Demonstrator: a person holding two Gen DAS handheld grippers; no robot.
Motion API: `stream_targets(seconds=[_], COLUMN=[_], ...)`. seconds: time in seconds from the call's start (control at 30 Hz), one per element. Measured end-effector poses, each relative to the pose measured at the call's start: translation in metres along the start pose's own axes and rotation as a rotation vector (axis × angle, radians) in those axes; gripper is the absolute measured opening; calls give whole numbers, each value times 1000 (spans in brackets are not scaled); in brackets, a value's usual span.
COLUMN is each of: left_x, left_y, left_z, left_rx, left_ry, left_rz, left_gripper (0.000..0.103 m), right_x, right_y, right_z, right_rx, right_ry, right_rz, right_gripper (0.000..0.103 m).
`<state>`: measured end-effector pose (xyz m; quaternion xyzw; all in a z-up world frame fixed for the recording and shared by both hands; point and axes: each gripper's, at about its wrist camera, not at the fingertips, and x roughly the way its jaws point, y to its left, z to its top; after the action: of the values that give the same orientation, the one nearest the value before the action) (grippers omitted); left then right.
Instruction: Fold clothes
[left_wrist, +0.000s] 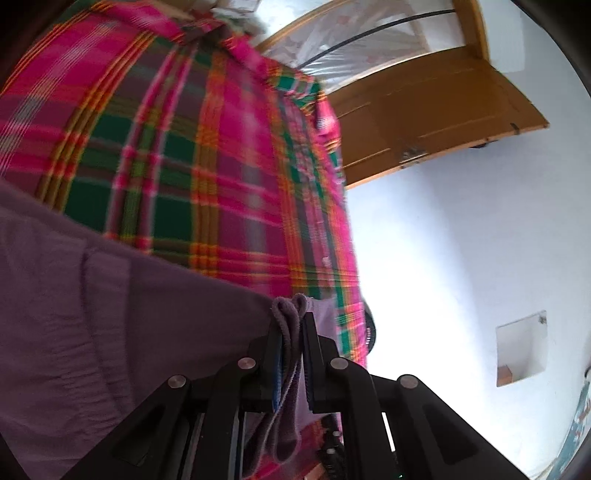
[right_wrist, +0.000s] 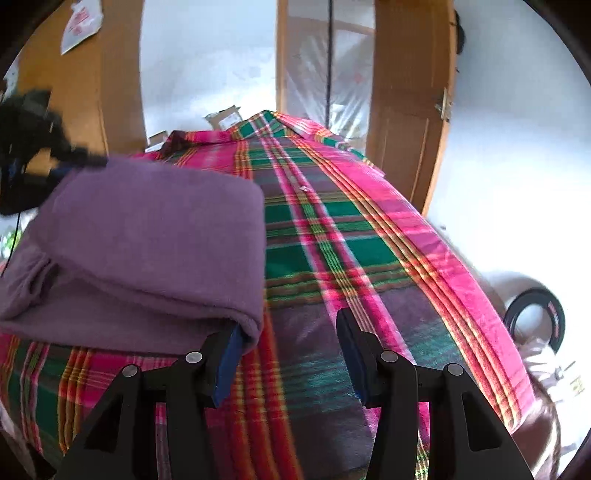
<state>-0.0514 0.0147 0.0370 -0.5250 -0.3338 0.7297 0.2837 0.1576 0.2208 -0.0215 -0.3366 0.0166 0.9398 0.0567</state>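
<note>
While left jaws pinch the purple cloth (left_wrist: 110, 332), right jaws gape beside it.

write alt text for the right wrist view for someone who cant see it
The open right gripper hovers over a pink, green and orange plaid bedspread, its left finger against the corner of a folded purple garment lying on the bed. Behind stand white walls and a wooden door, with a black ring-shaped object on the floor at right.

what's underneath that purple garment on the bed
The purple garment lies folded on a pink and green plaid blanket, which shows all around it. Whatever the blanket covers is hidden.
</note>
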Motion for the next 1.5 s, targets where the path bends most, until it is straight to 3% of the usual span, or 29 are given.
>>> stream_targets(seconds=[0.47,0.83,1.0,1.13,1.27,1.5], left_x=[20,8,-17,-29,-38,-56], left_y=[44,42,34,31,29,41], left_z=[-17,-15,-18,-20,-25,-34], left_rx=[-52,-39,2,20,61,64], left_ry=[73,62,-26,-39,-67,-71], left_rz=[114,150,188,167,197,199], left_gripper=[9,12,19,22,22,23], right_x=[-4,-33,-41,-35,-26,-7], right_y=[-15,-16,-8,16,53,105], right_z=[0,0,9,18,25,23], right_rx=[31,-19,-8,-37,-101,-185], right_ry=[66,74,22,4,-5,31], right_rz=[29,4,15,80,173,284], right_gripper=[52,52,52,52,52,52])
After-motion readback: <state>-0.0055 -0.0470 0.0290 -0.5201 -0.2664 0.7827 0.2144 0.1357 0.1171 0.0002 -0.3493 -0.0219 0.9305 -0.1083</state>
